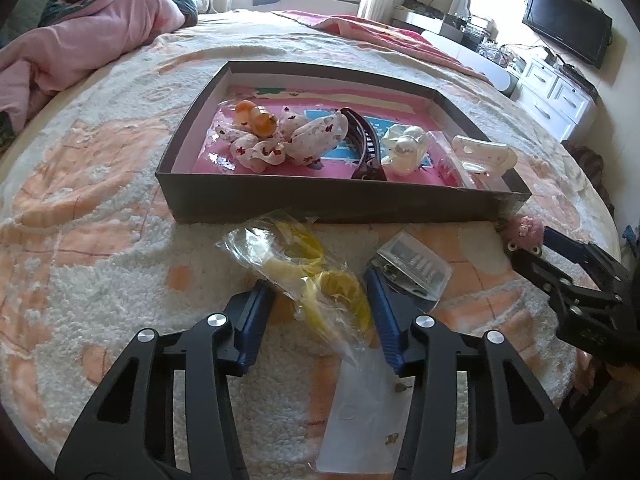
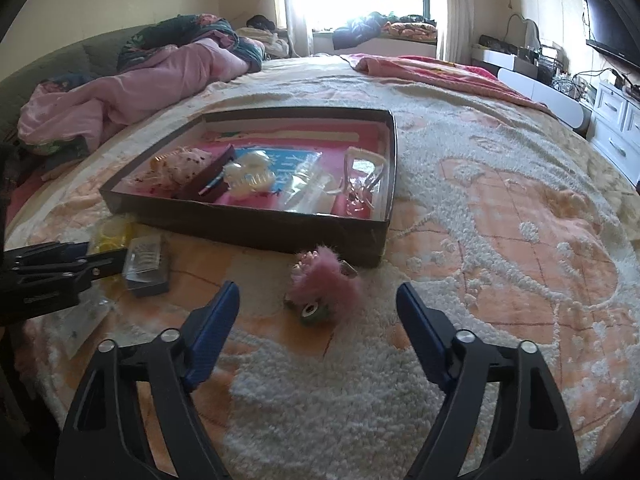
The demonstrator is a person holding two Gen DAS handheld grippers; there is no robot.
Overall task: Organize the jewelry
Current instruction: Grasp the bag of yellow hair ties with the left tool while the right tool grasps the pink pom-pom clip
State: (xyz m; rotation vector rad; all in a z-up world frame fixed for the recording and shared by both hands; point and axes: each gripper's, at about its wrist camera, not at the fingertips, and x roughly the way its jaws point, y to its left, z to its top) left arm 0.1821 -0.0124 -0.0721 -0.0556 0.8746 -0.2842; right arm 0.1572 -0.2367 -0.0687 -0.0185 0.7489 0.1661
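Observation:
A dark shallow box [image 1: 280, 204] [image 2: 248, 228] lies on the bed with hair clips, a floral scrunchie [image 1: 280, 140] and a dark claw clip [image 1: 366, 148] inside. My left gripper [image 1: 320, 284] is open, its fingers on either side of a clear bag of yellow hair ties [image 1: 316, 276], also seen in the right wrist view [image 2: 110, 236]. A small clear case [image 1: 412, 268] [image 2: 146, 264] lies just right of the bag. My right gripper [image 2: 318, 292] is open, just short of a fluffy pink hair clip [image 2: 324, 284] [image 1: 522, 232] lying in front of the box.
A cream and orange fleece blanket [image 2: 500, 240] covers the bed. Crumpled pink bedding [image 2: 152, 80] lies at the far left. White drawers [image 2: 616, 120] and a TV [image 1: 568, 22] stand at the right. A white card [image 1: 360, 412] lies under my left gripper.

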